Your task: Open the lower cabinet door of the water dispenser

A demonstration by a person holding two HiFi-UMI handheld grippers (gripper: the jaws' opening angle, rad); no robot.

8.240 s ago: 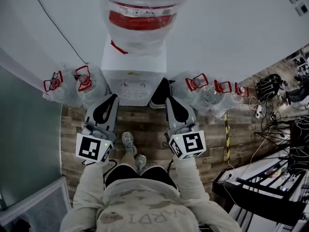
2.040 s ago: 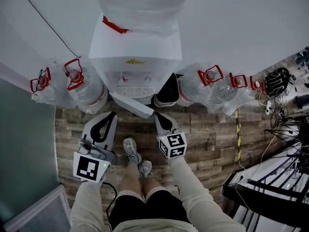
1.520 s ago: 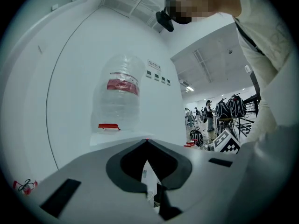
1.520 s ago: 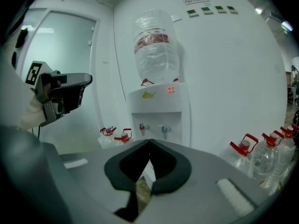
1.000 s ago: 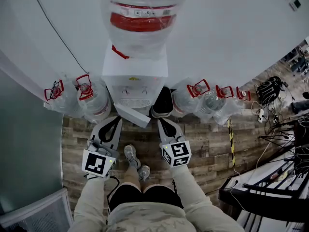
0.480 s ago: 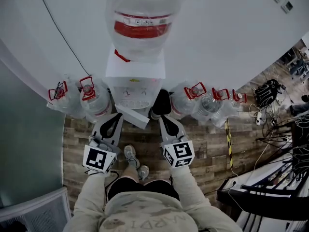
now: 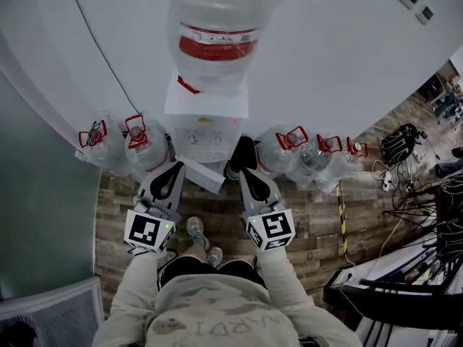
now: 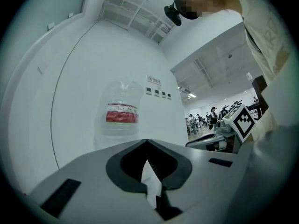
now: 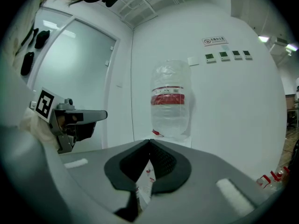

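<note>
The white water dispenser [image 7: 206, 118] stands against the wall with a large bottle [image 7: 215, 45] on top. Its lower cabinet door [image 7: 202, 175] hangs swung out to the front left, ajar over the floor. In the head view my left gripper [image 7: 176, 167] is just left of the door, and my right gripper [image 7: 241, 173] is just right of it. Neither touches the door. Both are shut with nothing between the jaws. The left gripper view shows its tips [image 8: 146, 141] meeting below the bottle [image 8: 121, 115]. In the right gripper view the tips [image 9: 149, 142] meet under the bottle [image 9: 169, 99].
Spare water bottles with red handles stand on the floor left [image 7: 145, 149] and right [image 7: 289, 149] of the dispenser. A dark bin [image 7: 243, 154] sits beside it. Cables and equipment [image 7: 405, 143] crowd the right side. A glass partition [image 7: 43, 215] is at left. The person's feet [image 7: 197, 231] are below.
The door, closed in the earliest frame, stands swung open. Over the last second both grippers have risen and drawn slightly toward the dispenser front; the door has not moved.
</note>
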